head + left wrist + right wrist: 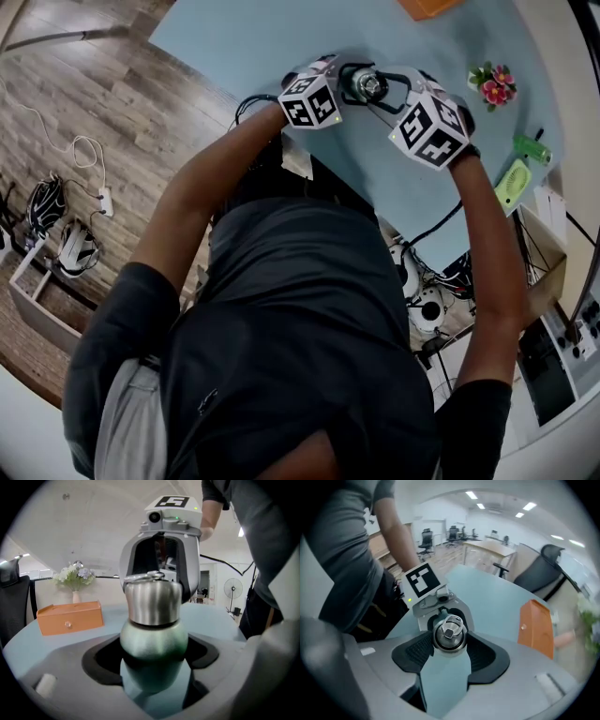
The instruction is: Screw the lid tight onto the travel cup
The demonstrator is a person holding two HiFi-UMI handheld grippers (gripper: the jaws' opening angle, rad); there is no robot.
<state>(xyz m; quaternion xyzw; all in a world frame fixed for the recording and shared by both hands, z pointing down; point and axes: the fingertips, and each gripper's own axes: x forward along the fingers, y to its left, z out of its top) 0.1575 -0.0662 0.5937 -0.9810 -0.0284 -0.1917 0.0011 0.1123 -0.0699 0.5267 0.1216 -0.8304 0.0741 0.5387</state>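
Left claw (152,662) grasps the upright green metal travel cup (153,637). Right claw (449,640) clasps its steel screw lid (449,631) from above, along its axis.

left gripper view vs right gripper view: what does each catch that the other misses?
Left gripper view only: the travel cup, its green body side-on between that gripper's jaws, a vase of flowers and a standing fan. Right gripper view only: the lid seen from above, top face between that gripper's jaws, with office desks behind. Both: the steel lid, the orange box and the blue table.
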